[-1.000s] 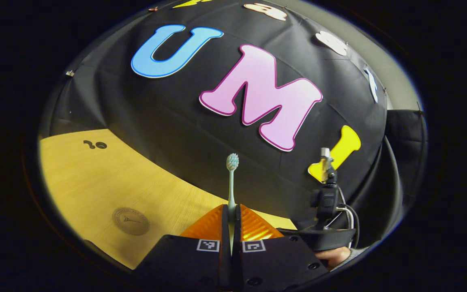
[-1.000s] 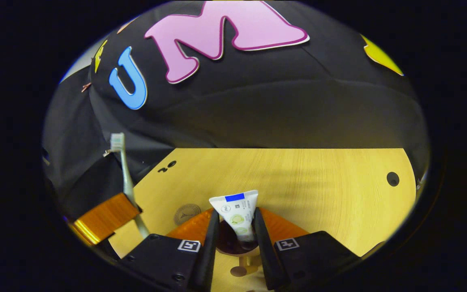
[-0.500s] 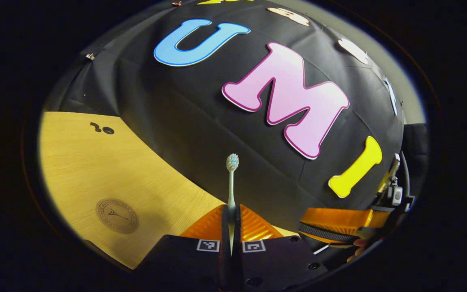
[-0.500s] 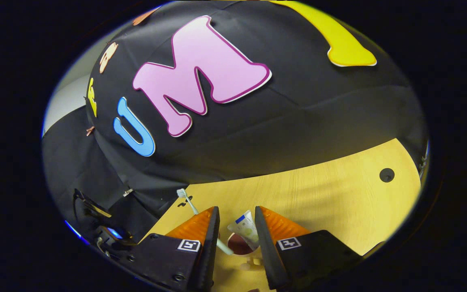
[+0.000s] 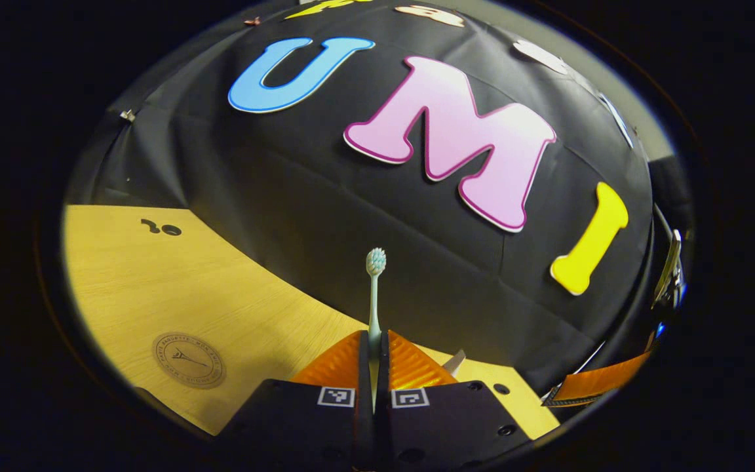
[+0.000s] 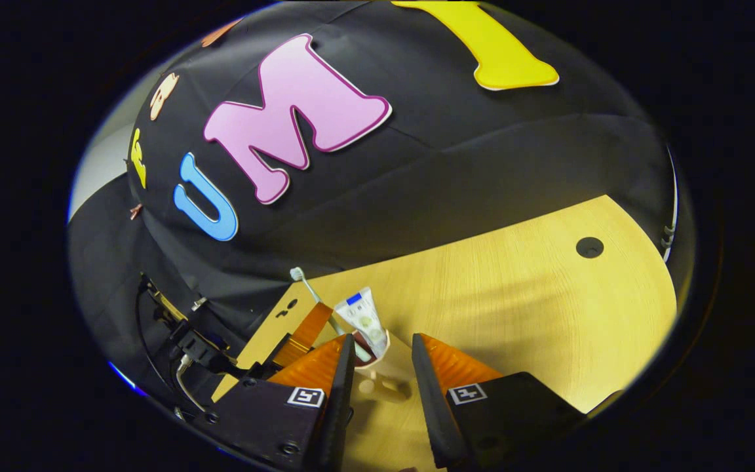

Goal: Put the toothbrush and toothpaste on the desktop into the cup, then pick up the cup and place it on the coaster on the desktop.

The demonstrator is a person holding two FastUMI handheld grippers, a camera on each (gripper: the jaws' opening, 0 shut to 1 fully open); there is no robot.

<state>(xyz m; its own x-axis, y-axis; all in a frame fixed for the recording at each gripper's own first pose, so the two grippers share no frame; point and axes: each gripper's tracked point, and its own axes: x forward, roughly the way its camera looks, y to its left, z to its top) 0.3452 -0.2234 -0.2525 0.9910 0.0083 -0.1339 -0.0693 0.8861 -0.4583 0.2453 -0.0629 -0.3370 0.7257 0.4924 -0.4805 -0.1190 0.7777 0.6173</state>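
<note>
Pale yellow wood grain covers the desktop [image 5: 154, 288], which curves across the lower left of the left gripper view. At about eight o'clock there, a round brown coaster [image 5: 189, 360] lies flat on the wood. At six o'clock the left gripper [image 5: 374, 344] is clamped tight on the handle of the toothbrush [image 5: 374, 288], whose bristled head stands upright at the centre. At five o'clock, part of the right gripper [image 5: 597, 382] enters from the edge.

The right gripper view adds the cup [image 6: 377, 354], standing on the desktop at about six o'clock, just ahead of this gripper's fingers. The toothpaste [image 6: 364, 318] stands in the cup, leaning toward eleven o'clock. The toothbrush appears just left of it. The right gripper [image 6: 379, 357] has its fingers spread apart, holding nothing.
</note>
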